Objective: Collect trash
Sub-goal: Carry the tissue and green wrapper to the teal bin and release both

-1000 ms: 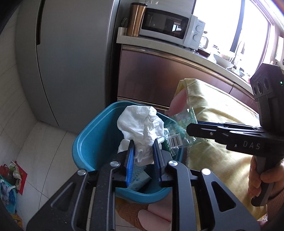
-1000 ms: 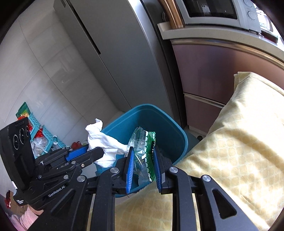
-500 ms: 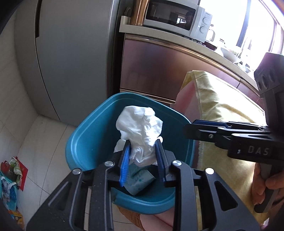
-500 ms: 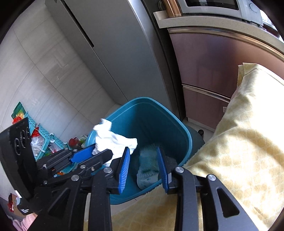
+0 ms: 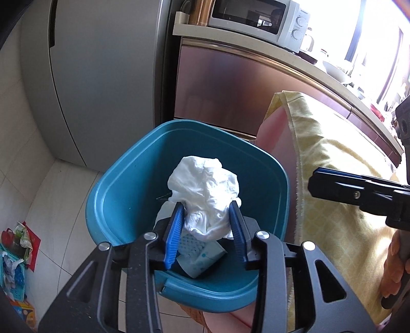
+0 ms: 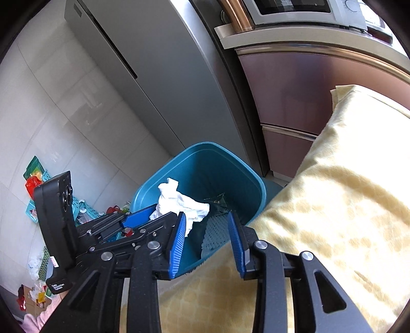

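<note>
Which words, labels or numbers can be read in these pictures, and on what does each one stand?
None reads clearly.
White print on the left hand-held gripper: too small to read.
Marks at the microwave dials: too small.
Packet in the bin: blue dots only, no legible words.
Wrappers on the floor: blurred.

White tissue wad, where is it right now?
The white tissue wad sits between the left gripper's jaws, over the blue bin's opening; the right wrist view shows it at the bin's left side.
</note>
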`<state>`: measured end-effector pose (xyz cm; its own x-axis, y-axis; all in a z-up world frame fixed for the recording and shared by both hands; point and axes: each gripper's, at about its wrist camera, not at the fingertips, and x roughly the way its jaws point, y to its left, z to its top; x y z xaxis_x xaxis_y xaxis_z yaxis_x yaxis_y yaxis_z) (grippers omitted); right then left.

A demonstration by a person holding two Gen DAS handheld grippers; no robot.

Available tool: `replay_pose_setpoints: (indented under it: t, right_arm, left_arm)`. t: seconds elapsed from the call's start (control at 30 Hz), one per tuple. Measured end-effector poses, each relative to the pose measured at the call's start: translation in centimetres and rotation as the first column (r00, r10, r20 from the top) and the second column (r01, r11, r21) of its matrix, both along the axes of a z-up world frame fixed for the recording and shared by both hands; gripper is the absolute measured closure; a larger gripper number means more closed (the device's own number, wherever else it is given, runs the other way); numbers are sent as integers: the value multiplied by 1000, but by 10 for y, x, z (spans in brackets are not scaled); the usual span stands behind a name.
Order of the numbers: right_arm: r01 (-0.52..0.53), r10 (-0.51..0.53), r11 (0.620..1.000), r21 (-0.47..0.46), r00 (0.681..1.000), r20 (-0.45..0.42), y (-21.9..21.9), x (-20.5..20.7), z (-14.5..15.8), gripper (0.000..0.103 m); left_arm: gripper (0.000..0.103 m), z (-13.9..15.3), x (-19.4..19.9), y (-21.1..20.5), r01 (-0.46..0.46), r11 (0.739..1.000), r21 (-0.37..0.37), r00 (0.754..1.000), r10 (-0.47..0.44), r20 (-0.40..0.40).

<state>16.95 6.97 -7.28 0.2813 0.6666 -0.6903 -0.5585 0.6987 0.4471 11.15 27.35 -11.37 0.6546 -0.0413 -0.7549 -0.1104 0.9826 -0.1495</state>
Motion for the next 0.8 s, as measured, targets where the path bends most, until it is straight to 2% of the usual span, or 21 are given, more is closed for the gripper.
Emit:
replay_pose_setpoints:
  t: [0.33,0.4,0.43,0.47,0.53,0.63,0.8]
  right_arm:
    - [-30,30,999,22,999,12,4,2,6,71]
    - [-32,31,999,28,999,14,5,2,8,71]
    - [-32,32,999,30,999,14,4,1,7,71]
    - [-32,31,999,29,999,16,3,1,7,71]
    - [-27,27,999,32,1000,15,1,2,6,71]
    - [-21,20,999,42,1000,16,-8,0,6,71]
    - [-21,18,998,55,998,58,-28,-14,16,71]
  left_arm:
    - [62,8,-7,-12,24,997,71,999,-25,25]
    - [50,10,-8,-13,21,997,79,999,-24,40]
    - [33,11,-9,-12,12,996,86,999,-15,43]
    - [30,13,-10,-12,7,996,86,999,-12,53]
    - [35,15,-11,-14,13,995,94,998,-19,63]
    - [37,17,-12,-13,5,996,94,998,-11,66]
    - [36,28,-21,-20,23,996,83,994,-32,102]
